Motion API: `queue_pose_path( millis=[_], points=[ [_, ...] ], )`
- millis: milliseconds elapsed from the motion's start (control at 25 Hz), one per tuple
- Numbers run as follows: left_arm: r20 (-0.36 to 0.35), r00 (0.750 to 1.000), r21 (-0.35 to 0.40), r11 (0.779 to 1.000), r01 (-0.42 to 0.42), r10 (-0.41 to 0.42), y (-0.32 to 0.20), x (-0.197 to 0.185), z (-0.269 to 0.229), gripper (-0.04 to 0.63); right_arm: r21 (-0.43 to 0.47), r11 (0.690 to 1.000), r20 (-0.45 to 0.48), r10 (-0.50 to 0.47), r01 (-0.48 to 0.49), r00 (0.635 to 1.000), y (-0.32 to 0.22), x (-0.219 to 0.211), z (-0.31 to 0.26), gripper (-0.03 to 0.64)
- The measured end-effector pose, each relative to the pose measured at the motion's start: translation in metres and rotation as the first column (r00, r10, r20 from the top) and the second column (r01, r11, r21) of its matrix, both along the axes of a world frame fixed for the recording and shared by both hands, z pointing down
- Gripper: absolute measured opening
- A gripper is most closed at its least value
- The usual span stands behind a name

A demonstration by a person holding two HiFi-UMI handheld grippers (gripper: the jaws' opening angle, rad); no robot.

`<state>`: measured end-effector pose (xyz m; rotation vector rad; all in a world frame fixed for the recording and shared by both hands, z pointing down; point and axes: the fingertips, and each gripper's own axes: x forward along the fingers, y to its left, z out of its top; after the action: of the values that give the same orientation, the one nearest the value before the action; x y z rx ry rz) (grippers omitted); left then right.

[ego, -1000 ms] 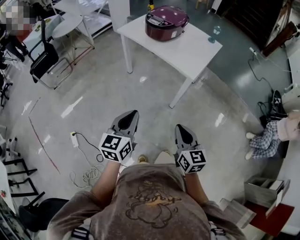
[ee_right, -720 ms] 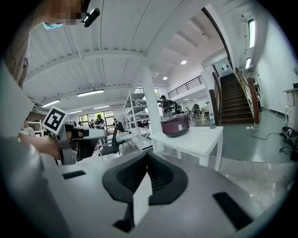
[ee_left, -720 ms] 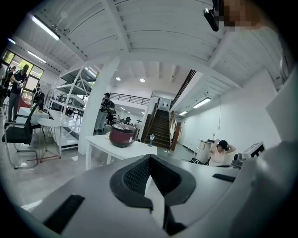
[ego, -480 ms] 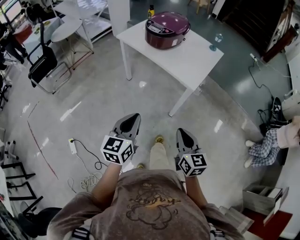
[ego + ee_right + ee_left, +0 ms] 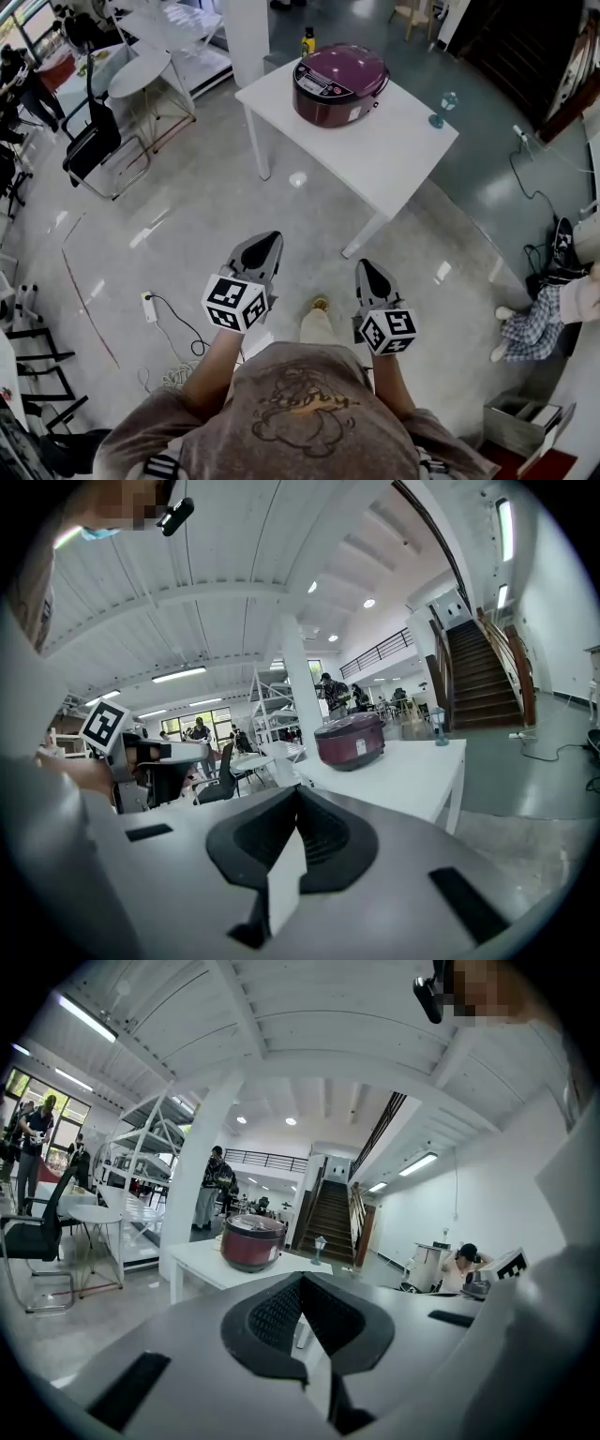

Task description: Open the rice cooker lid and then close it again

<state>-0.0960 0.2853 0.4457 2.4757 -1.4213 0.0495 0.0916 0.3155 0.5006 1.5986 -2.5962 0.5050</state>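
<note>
The maroon rice cooker (image 5: 339, 82) stands with its lid down at the far end of a white table (image 5: 394, 150), well ahead of me. It shows small in the left gripper view (image 5: 253, 1241) and in the right gripper view (image 5: 350, 741). My left gripper (image 5: 267, 238) and right gripper (image 5: 366, 266) are held side by side over the floor, pointing toward the table and still far short of it. Both are shut with nothing between the jaws, as each gripper's own view shows for the left gripper (image 5: 300, 1279) and the right gripper (image 5: 298, 794).
A stemmed glass (image 5: 448, 103) stands on the table's right side, and a yellow bottle (image 5: 308, 42) is behind the cooker. A black chair (image 5: 94, 141) and a round white table (image 5: 139, 75) are at the left. A power strip with its cable (image 5: 148, 305) lies on the floor.
Both grippers have been carried forward over the floor toward the table; the table and cooker now sit lower and larger in the head view. The jaws stayed shut.
</note>
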Motion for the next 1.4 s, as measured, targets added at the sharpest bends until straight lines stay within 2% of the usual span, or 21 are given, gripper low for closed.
queue_pose_path(
  millis=[400, 920, 1400],
  points=[
    [-0.001, 0.998, 0.013, 0.998, 0.056, -0.056, -0.073, 0.018, -0.012, 0.02, 0.014, 0.998, 0.007, -0.064, 0.064, 0.998, -0.086, 0.019, -0.009, 0.003],
    [-0.029, 0.994, 0.029, 0.993, 0.11, -0.109, -0.135, 0.05, -0.012, 0.02, 0.02, 0.992, -0.019, -0.122, 0.122, 0.992, -0.156, 0.055, -0.009, 0.003],
    [-0.034, 0.989, 0.032, 0.988, 0.148, -0.147, -0.177, 0.043, -0.007, 0.02, 0.021, 0.984, -0.036, -0.175, 0.176, 0.984, -0.205, 0.044, -0.007, 0.003]
  ],
)
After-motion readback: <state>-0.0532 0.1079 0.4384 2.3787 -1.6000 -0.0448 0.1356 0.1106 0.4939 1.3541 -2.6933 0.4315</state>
